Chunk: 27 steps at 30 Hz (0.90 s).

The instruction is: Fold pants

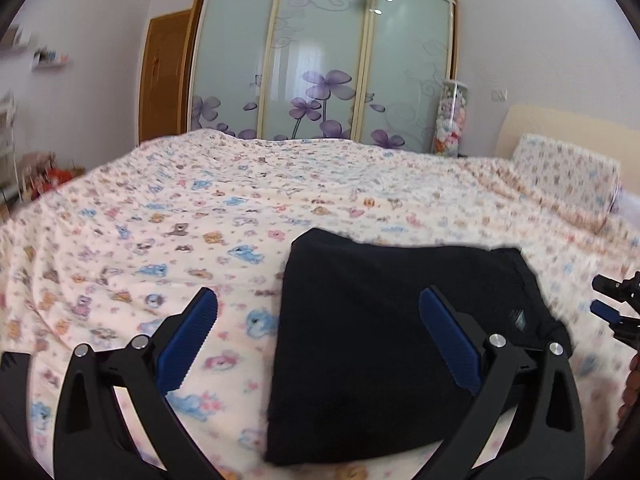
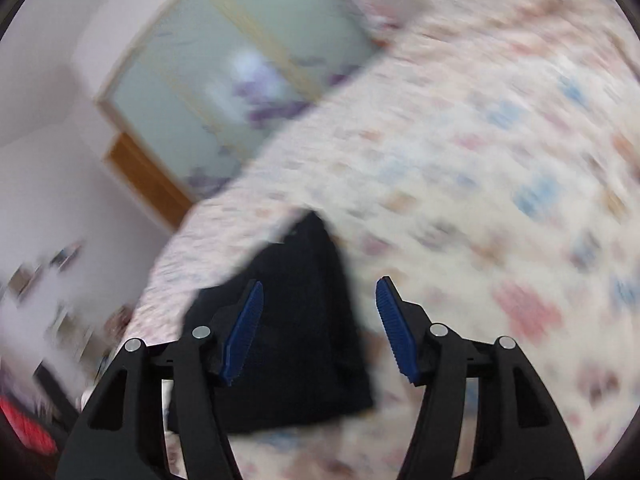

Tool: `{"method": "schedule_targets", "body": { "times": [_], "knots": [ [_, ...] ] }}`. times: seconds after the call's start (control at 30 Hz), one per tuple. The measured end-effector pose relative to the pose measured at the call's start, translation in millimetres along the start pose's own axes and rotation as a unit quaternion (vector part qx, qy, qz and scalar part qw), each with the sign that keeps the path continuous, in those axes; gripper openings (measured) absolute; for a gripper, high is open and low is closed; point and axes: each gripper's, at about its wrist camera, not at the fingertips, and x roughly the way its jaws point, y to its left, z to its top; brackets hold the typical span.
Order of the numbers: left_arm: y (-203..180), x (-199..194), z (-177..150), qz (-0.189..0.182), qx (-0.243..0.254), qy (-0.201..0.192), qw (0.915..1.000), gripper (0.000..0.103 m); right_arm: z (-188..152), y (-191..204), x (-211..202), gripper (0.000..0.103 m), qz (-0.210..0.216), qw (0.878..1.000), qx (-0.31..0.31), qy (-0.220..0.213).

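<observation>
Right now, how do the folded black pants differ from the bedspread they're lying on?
The pants are plain black; the bedspread is pale pink with small cartoon animals. The pants are a compact folded bundle, while the bedspread lies spread across the whole bed. The pants sit near the front edge; the bedspread runs back toward the wardrobe. Both are soft fabric lying flat, and neither is gripped.

We are seeing the black knit pants [image 1: 380, 344] [image 2: 296, 336] lying folded into a compact rectangle near the patterned bedspread's [image 1: 180, 208] near edge.
</observation>
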Motion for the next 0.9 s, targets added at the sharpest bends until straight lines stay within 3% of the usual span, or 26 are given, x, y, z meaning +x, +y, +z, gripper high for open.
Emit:
{"method": "schedule_targets", "body": {
  "times": [0.1, 0.23, 0.3, 0.37, 0.43, 0.47, 0.5, 0.53, 0.63, 0.77, 0.9],
  "knots": [
    [6.9, 10.9, 11.9, -0.036, -0.054, 0.013, 0.9978, 0.101, 5.3, 21.4, 30.1, 0.061, 0.077, 0.996, -0.022, 0.044],
    [8.2, 32.5, 17.4, -0.081, -0.116, 0.044, 0.989, 0.101, 2.6, 32.3, 73.8, 0.062, 0.098, 0.989, -0.027, 0.105],
    [0.1, 41.8, 16.3, -0.078, -0.099, 0.054, 0.9905, 0.101, 4.7, 38.2, 88.8, 0.064, 0.102, 0.987, -0.037, 0.12],
    [-11.9, 54.1, 11.8, -0.059, -0.06, 0.072, 0.9938, 0.101, 3.3, 33.1, 112.1, 0.076, 0.084, 0.984, -0.035, 0.155],
    [-17.0, 74.5, 0.1, -0.032, -0.033, 0.128, 0.9907, 0.101, -6.5, 17.5, 129.3, 0.069, 0.043, 0.982, -0.015, 0.183],
    [-16.0, 84.6, -6.8, -0.023, -0.032, 0.16, 0.9864, 0.101, -8.7, 9.0, 131.1, 0.058, 0.042, 0.982, -0.008, 0.182],
    [-11.5, 101.9, -20.1, -0.011, -0.038, 0.215, 0.9759, 0.101, -8.1, -0.1, 131.9, 0.043, 0.034, 0.984, 0.003, 0.178],
    [-6.2, 111.3, -29.7, -0.005, -0.045, 0.239, 0.9699, 0.101, -6.6, -5.0, 132.4, 0.038, 0.035, 0.983, 0.018, 0.181],
    [1.4, 111.9, -37.1, -0.009, -0.063, 0.233, 0.9704, 0.101, -7.0, -17.7, 134.9, 0.036, 0.064, 0.979, 0.056, 0.187],
    [0.5, 102.0, -33.4, -0.008, -0.066, 0.22, 0.9733, 0.101, -6.9, -12.9, 125.8, 0.038, 0.075, 0.979, 0.053, 0.183],
    [9.6, 64.4, -9.0, -0.086, -0.124, 0.129, 0.9801, 0.101, 6.8, -4.1, 95.8, 0.042, 0.13, 0.974, 0.045, 0.18]
  ]
}}
